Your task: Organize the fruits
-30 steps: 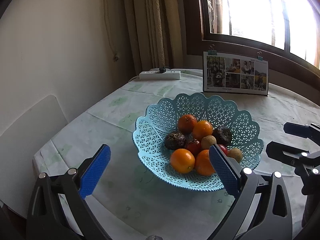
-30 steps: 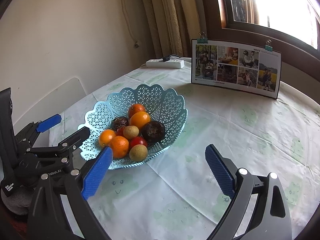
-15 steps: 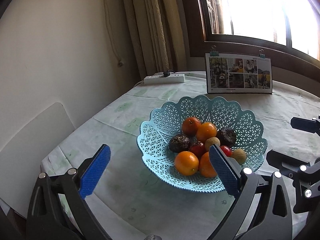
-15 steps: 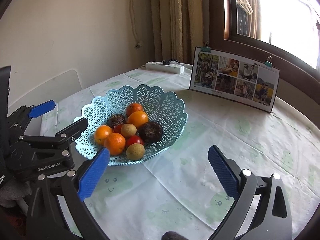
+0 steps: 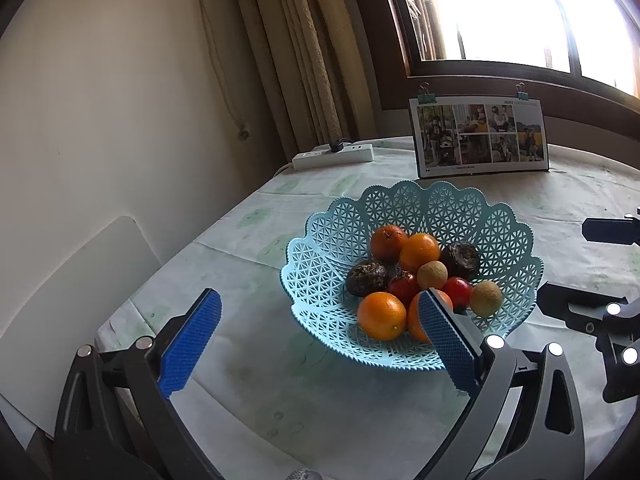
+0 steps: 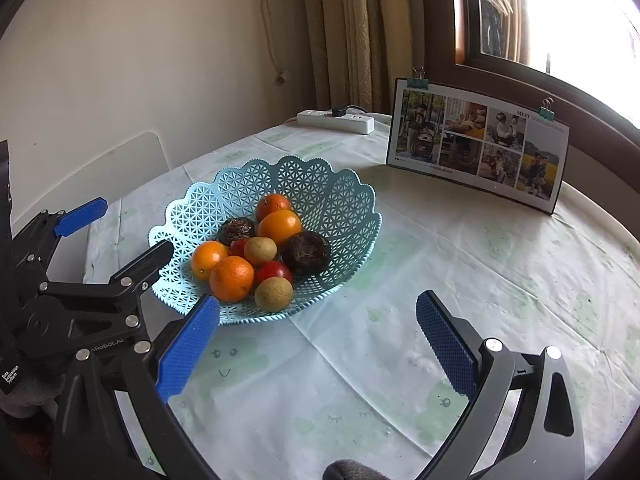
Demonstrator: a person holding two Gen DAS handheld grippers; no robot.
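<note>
A light blue lattice basket (image 5: 332,256) (image 6: 340,196) stands on the table with several fruits inside: oranges (image 5: 381,315) (image 6: 231,278), dark wrinkled fruits (image 5: 460,259) (image 6: 306,253), small red fruits (image 6: 273,272) and tan round ones (image 5: 485,298) (image 6: 273,295). My left gripper (image 5: 320,340) hovers open before the basket's near rim, holding nothing; in the right wrist view it appears at the left (image 6: 120,232). My right gripper (image 6: 318,344) is open over bare tablecloth to the right of the basket, and empty.
A photo card (image 5: 482,136) (image 6: 478,142) with binder clips stands at the back of the table. A white power strip (image 5: 334,155) (image 6: 336,120) lies near the curtain. A white chair back (image 5: 68,292) is at the table's left edge. Wall and window close the far side.
Both grippers have drawn back and risen a little, so the basket sits lower and farther in each view. Their jaws have stayed open. The fruits have not moved.
</note>
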